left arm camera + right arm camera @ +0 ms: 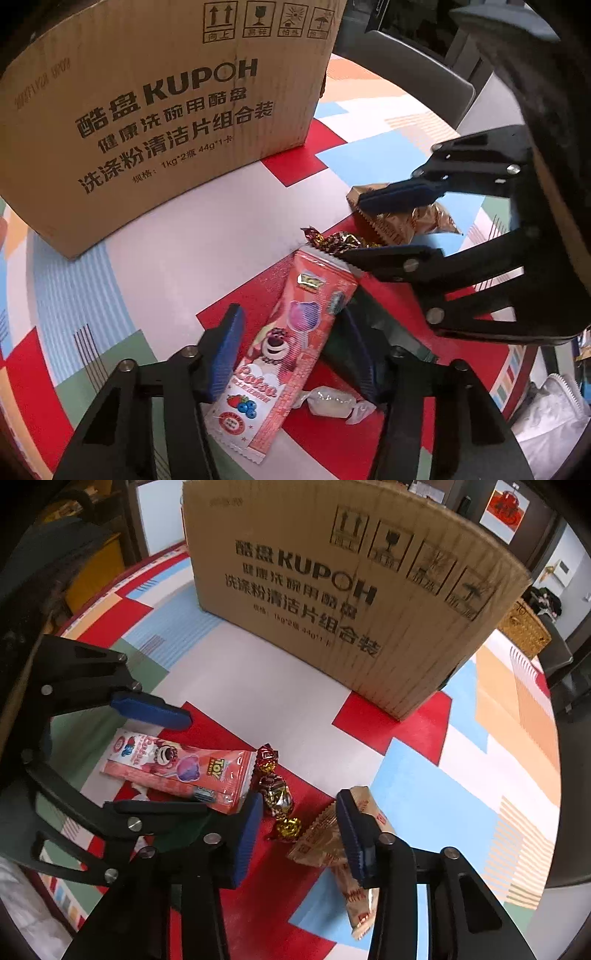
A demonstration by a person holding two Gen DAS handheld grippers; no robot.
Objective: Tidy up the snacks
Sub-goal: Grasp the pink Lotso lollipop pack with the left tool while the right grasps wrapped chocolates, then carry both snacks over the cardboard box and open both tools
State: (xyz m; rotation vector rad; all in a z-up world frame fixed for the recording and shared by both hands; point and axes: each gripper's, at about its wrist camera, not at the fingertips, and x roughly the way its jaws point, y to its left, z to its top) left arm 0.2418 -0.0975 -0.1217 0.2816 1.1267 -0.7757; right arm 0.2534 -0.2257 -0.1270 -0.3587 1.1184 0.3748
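A pink Lotso candy packet (280, 362) lies on the table between the open fingers of my left gripper (291, 350); the packet also shows in the right wrist view (177, 768). A white wrapped candy (330, 400) lies beside it. Foil-wrapped chocolates (275, 794) sit in the middle. My right gripper (299, 834) is open above a tan biscuit packet (328, 838), with a second tan packet (360, 901) below it. In the left wrist view the right gripper (354, 229) hovers over the tan packets (413, 221). A large cardboard box (354, 590) stands behind.
The round table has a red, blue, white and green patterned cloth (424, 794). A grey chair (406, 74) stands past the far edge. A wicker basket (524, 627) sits behind the box at right. White cloth (554, 413) lies below the table edge.
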